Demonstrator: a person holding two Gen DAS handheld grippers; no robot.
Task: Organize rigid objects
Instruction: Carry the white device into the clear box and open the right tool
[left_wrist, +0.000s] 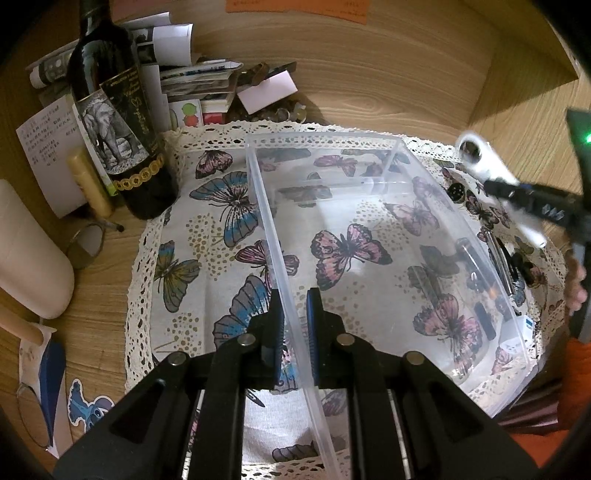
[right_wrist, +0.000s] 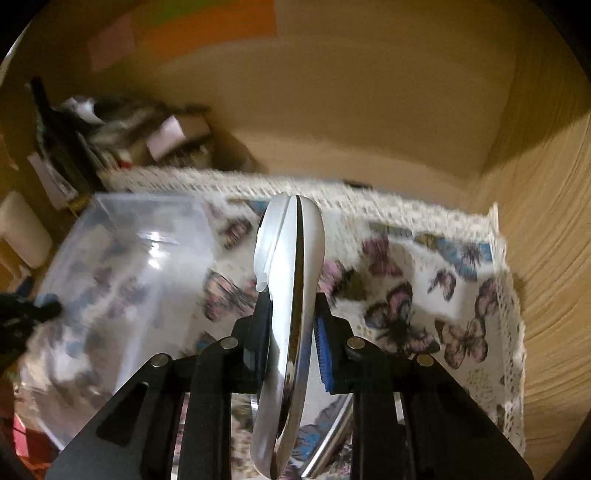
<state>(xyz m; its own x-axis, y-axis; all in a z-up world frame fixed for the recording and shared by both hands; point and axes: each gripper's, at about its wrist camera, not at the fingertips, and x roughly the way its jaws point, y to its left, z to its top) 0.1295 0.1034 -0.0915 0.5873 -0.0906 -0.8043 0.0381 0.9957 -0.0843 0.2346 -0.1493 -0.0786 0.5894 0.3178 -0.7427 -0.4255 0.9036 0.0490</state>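
A clear plastic box (left_wrist: 369, 206) stands on a butterfly-print cloth (left_wrist: 207, 229). My left gripper (left_wrist: 293, 295) is shut on the box's near-left wall, one finger inside, one outside. My right gripper (right_wrist: 291, 314) is shut on a white and chrome handheld object (right_wrist: 291, 295), upright between its pads. In the left wrist view that gripper (left_wrist: 495, 184) holds the white object (left_wrist: 480, 155), blurred, above the box's far right corner. In the right wrist view the box (right_wrist: 129, 266) lies to the left and the left gripper (right_wrist: 55, 308) is at its edge.
Small dark items (left_wrist: 506, 266) lie on the cloth right of the box. A dark wine bottle (left_wrist: 122, 122), papers (left_wrist: 184, 74), a white cylinder (left_wrist: 26, 251) and a small tube (left_wrist: 88, 184) stand at the left. Wooden walls (right_wrist: 546, 240) close the back and right.
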